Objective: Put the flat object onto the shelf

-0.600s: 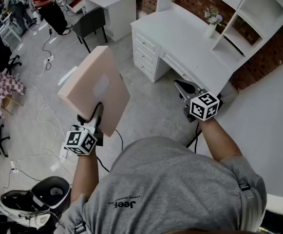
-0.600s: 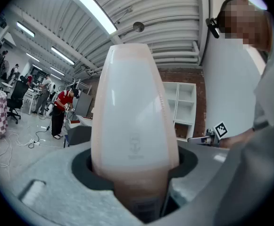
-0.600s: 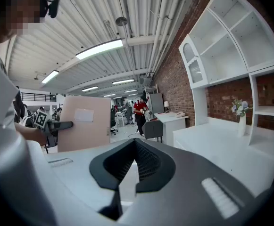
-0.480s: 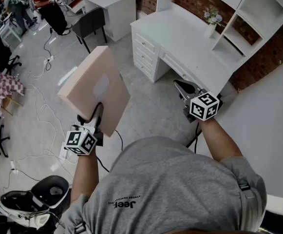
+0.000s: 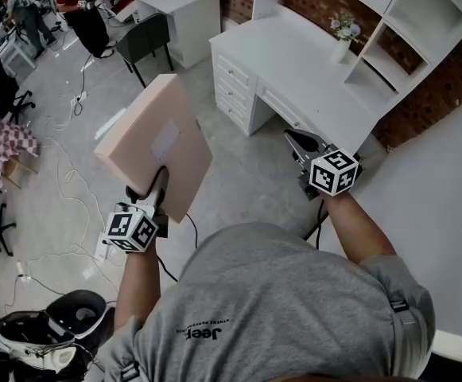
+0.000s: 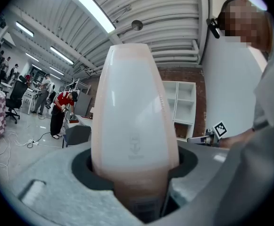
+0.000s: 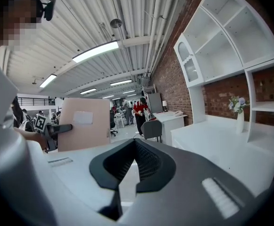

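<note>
- The flat pink box (image 5: 155, 138) is off the ground. It is held up, tilted, over the open floor to the person's left, well apart from the white desk (image 5: 310, 74) and the shelf unit (image 5: 421, 10) above it.
- The left gripper (image 5: 157, 183) has its jaws clamped on the box's near lower edge. In the left gripper view the panel fills the gap between them.
- The right gripper (image 5: 298, 140) is closed with nothing between its jaws, and points toward the desk.
- The box looks like stiff card, and probably light, since one edge grip carries it. A hold that far from the middle lets the broad panel lever and swing.
- Its smooth faces, bare apart from a white label (image 5: 165, 142), could slip between the pads.
- A second hold on the far edge would likely steady it. The vase of flowers (image 5: 343, 37) on the desk needs clearance.
</note>
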Demonstrator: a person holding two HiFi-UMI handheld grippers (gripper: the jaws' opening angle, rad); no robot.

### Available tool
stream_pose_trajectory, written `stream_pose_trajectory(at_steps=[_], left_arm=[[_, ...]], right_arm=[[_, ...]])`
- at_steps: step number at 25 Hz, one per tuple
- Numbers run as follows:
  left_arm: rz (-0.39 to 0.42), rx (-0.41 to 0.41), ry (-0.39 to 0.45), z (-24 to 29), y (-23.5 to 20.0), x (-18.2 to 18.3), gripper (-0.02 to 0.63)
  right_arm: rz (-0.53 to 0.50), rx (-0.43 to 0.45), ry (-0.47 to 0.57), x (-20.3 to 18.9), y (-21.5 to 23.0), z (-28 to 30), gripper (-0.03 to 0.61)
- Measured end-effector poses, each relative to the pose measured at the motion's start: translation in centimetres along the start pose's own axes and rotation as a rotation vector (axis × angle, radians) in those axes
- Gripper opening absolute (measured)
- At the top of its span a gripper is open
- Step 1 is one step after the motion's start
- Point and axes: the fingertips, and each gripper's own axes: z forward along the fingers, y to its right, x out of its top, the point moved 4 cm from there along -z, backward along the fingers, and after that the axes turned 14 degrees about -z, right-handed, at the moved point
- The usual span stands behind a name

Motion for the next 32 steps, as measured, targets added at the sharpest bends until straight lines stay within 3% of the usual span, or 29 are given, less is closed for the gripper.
stream_pose_trajectory(at_steps=[10, 15, 21, 32], left_arm=[[0.001, -0.013, 0.01, 3.5, 4.7, -1.5, 0.291], [-0.019, -0.03, 0.012, 5.5, 4.7, -0.7, 0.291], [-0.036, -0.069, 0.002, 9.8, -1.1, 0.8, 0.291], [0.012, -0.176, -0.035, 19.7, -12.6, 10.6, 0.291]], right_arm=[[-0.007, 0.025, 0.005, -0.7, 3.7, -2.5, 0.009], [0.008, 0.029, -0.001, -1.1, 4.7, -1.4, 0.009], [0.016, 0.004, -0.002, -1.1, 6.3, 4.8, 0.009], [0.004, -0.067, 0.033, 5.7, 8.4, 18.8, 0.009]])
